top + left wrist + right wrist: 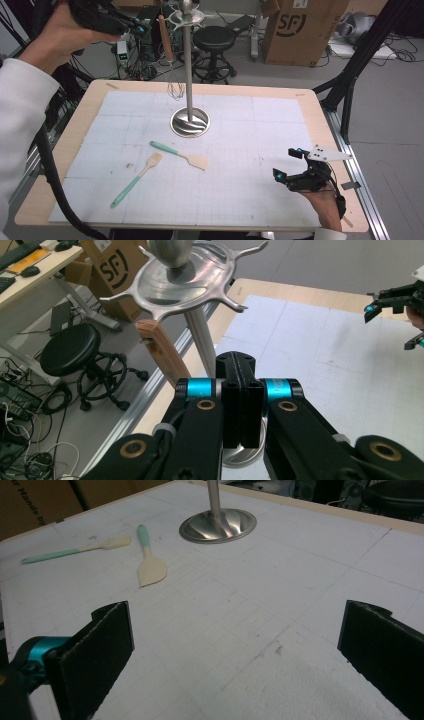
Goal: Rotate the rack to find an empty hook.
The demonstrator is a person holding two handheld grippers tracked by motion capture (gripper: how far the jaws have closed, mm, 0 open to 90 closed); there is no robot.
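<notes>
We count one steel stand [189,120] with one whisk [169,50] hanging from its top, two spatulas [180,154] [136,179] flat on the mat [240,150], our left gripper [242,405] raised with jaws closed on nothing, and our right gripper [235,650] low with jaws wide apart, empty.
</notes>
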